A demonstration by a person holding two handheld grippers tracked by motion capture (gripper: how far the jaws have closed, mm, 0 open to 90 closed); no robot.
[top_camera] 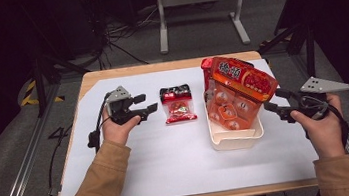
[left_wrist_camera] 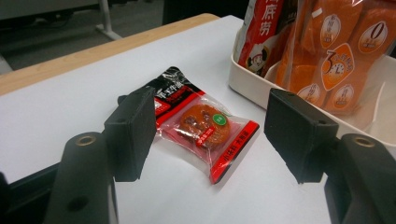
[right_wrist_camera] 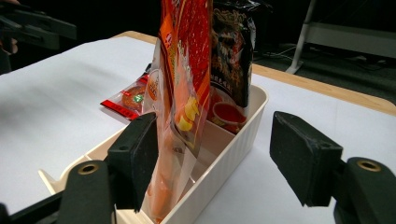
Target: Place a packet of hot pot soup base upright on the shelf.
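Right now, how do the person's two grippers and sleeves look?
Both grippers are black, each with two blocky black jaws. The left gripper has a grey three-cornered plate on top and a black cable trailing from it. The right gripper carries a larger grey plate. The jaw arms show round rivet holes in both gripper views. The sleeves are tan.

bin [left_wrist_camera: 254, 88] cut by frame edge, pkt text unreadable

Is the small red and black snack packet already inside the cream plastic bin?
No, the small red and black snack packet lies flat on the white table cover, beside the cream plastic bin.
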